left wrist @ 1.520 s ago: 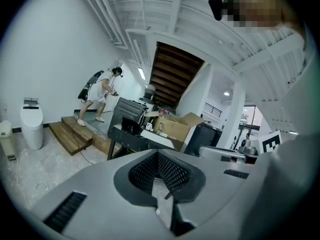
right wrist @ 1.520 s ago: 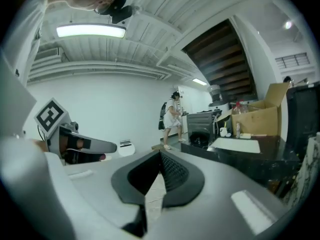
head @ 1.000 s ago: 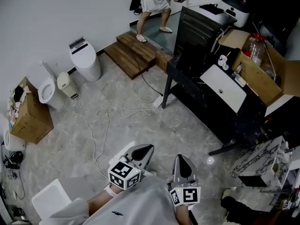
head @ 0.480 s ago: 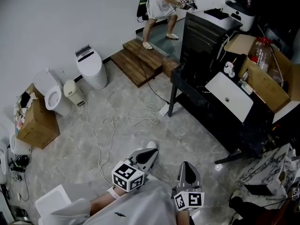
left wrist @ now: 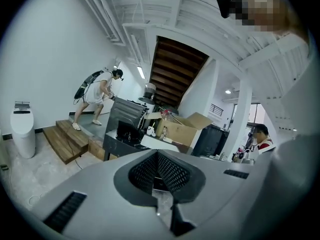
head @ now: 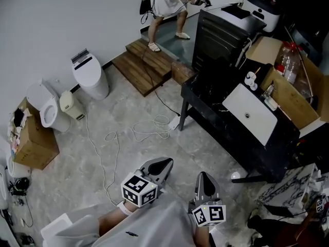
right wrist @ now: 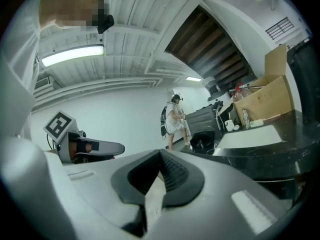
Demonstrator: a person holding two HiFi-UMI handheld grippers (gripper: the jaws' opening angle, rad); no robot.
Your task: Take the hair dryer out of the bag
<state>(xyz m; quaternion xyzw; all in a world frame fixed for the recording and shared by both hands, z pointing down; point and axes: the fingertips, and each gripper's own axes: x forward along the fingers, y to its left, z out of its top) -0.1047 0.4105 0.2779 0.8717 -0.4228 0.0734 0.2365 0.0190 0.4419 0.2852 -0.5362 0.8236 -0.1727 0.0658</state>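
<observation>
Bag (head: 206, 88) sits on the table (head: 234, 135) at one o'clock — my left tongs (head: 164, 162) and right tongs (head: 203, 176), both pressed together, empty, hang near six.

Right tool (right wrist: 159, 159), jaws together and empty, with left tool (right wrist: 112, 147) beside it.

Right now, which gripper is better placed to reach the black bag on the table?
Right, probably. Right gripper sits nearer the black table holding the black bag; left gripper is farther. Both shut, empty.
</observation>
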